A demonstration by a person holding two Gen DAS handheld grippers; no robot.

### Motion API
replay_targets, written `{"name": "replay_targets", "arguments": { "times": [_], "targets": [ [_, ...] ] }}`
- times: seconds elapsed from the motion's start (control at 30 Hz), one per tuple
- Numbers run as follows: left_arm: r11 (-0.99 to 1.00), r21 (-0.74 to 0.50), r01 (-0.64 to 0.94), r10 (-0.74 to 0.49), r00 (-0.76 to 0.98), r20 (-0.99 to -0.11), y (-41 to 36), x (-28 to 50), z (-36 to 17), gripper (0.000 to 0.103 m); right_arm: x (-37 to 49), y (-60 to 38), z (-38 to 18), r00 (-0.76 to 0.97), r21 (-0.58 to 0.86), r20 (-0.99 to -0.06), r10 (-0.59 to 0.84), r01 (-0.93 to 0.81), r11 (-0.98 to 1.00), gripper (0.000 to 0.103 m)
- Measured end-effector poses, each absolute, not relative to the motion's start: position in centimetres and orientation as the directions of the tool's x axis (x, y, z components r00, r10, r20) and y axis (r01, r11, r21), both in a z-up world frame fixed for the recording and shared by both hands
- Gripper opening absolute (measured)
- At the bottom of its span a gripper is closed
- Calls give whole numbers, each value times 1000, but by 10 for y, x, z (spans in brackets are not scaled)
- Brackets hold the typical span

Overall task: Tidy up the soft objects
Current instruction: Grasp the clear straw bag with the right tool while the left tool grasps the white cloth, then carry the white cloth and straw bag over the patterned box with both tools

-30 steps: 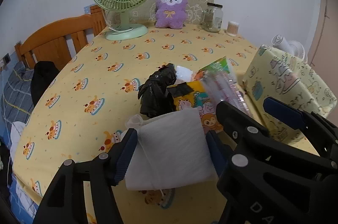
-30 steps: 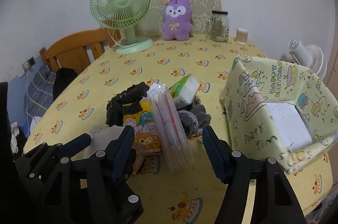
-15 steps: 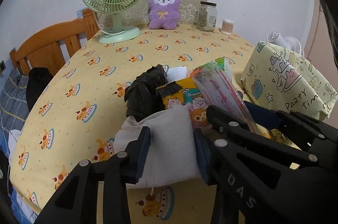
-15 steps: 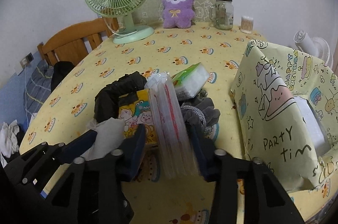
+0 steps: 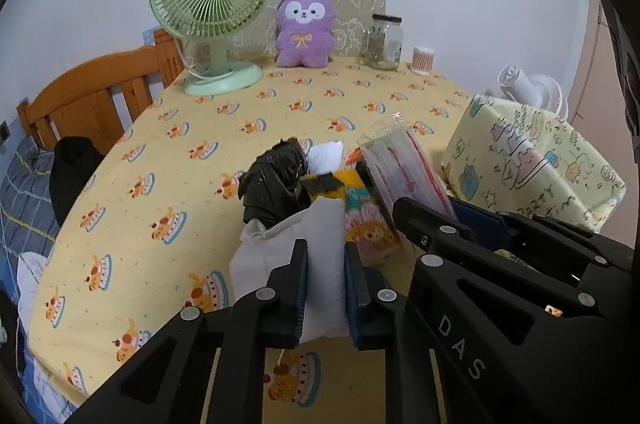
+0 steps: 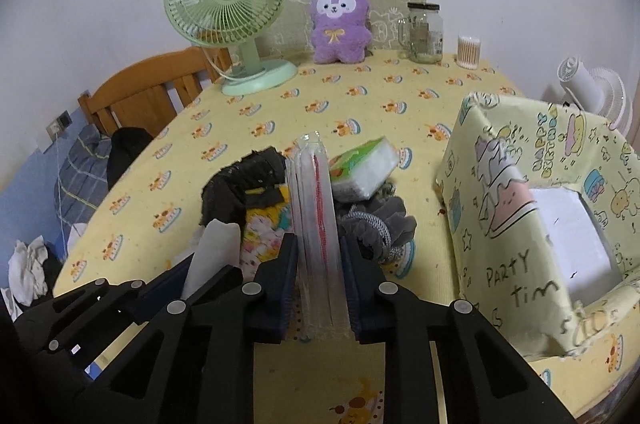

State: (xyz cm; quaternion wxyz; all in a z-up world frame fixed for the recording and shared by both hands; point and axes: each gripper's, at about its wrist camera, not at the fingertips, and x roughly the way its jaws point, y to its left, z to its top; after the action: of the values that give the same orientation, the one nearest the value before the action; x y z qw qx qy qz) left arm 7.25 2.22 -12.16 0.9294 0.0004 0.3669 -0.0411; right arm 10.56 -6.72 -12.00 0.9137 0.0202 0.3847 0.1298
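A pile of soft things lies on the yellow tablecloth (image 5: 160,183). My left gripper (image 5: 325,266) is shut on a white cloth bag (image 5: 316,244), pinched between its pads. My right gripper (image 6: 319,260) is shut on a clear plastic packet with red stripes (image 6: 314,207), which also shows in the left wrist view (image 5: 404,167). In the pile are a black plastic bag (image 5: 276,179), a colourful cartoon packet (image 5: 366,220), a green-and-white tissue pack (image 6: 364,171) and a grey knitted item (image 6: 380,224). The white bag also shows left of the right gripper (image 6: 214,248).
A paper-wrapped box with "PARTY" writing (image 6: 536,207) stands open at the right, white inside. At the back are a green fan (image 6: 228,7), a purple plush (image 6: 340,19), a glass jar (image 6: 426,31) and a cotton-swab tub (image 6: 468,51). A wooden chair (image 5: 92,95) stands at the left edge.
Both grippers have closed: the left on the white cloth bag, bunching it up, the right on the clear striped packet. Both have moved slightly closer to the pile.
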Motion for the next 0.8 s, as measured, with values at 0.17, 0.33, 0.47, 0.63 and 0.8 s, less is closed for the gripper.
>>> {"name": "replay_targets", "arguments": {
  "times": [0.17,0.33,0.47,0.63,0.8],
  "targets": [
    [997,-31,76,-77,732,-677,21,72,-110,14,103,-70,-108,680,154,-688,254,-205,967,25],
    [997,-31,74,-76,756,-650,20,66,-95,14,99,-72,-92,700,156,-665,260,-210,965,25],
    [997,-38,73,-81,772,-630,20,62,-83,14,96,-73,-80,713,157,-650,264,-214,964,25],
    [997,-39,69,-78,793,-604,18,59,-69,14,92,-74,-64,732,153,-630,261,-212,965,25],
    [997,-36,73,-80,815,-574,17,55,-54,14,89,-76,-48,754,152,-602,261,-212,965,25]
  ]
}}
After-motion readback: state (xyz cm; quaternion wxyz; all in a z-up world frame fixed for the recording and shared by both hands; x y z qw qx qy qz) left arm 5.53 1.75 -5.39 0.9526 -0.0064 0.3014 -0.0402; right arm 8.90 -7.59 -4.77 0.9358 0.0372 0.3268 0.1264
